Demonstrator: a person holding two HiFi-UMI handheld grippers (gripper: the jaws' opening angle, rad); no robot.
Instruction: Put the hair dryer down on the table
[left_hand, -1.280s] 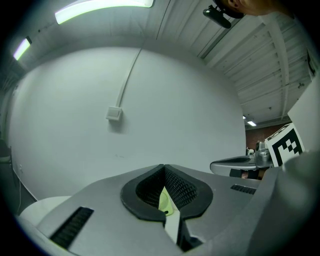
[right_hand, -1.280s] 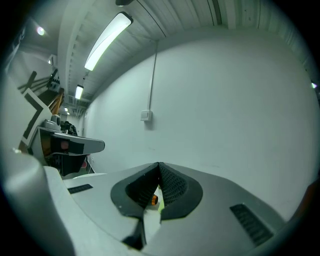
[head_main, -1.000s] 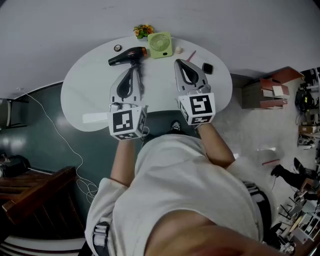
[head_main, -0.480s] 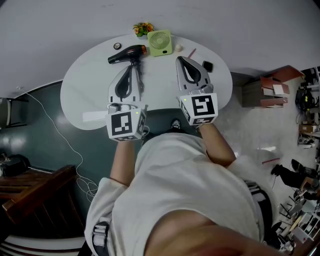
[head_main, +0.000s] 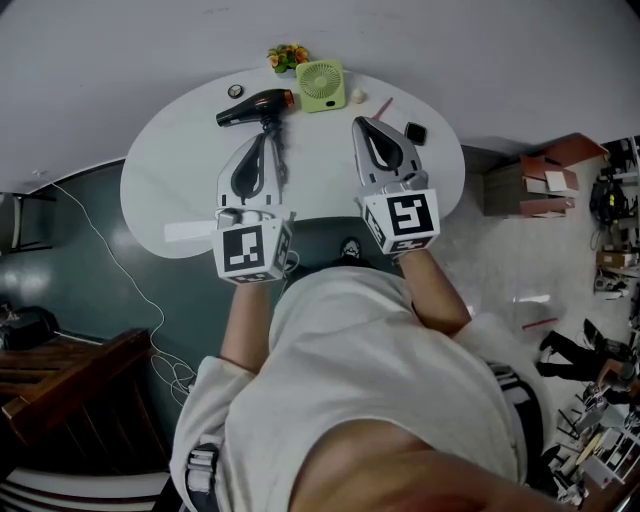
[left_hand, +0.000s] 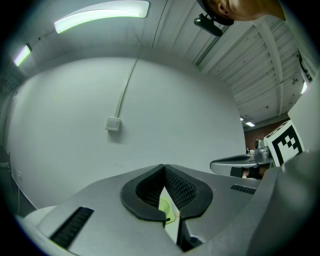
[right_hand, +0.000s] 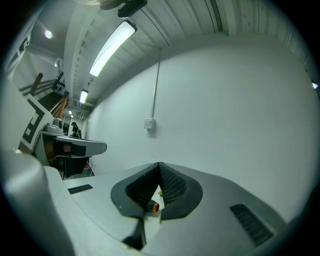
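A black hair dryer (head_main: 254, 109) with an orange nozzle lies on the white table (head_main: 180, 170) near its far edge; its cord trails toward me. My left gripper (head_main: 263, 137) hovers just on the near side of it, shut and empty. My right gripper (head_main: 361, 124) hangs over the table's right half, also shut with nothing in it. In the right gripper view the dryer's orange nozzle (right_hand: 155, 206) peeks through the gap below the closed jaws. The left gripper view shows the jaws shut with the green fan (left_hand: 167, 209) behind them.
A green desk fan (head_main: 320, 86) and small flowers (head_main: 286, 60) stand at the table's far edge. A round lid (head_main: 235, 93), a pale small item (head_main: 358, 98), a red pen (head_main: 382, 108) and a black device (head_main: 415, 134) lie nearby. A bare wall rises behind.
Both grippers have barely shifted; the left one sits slightly nearer me than a second ago. The hair dryer stays in place on the table.
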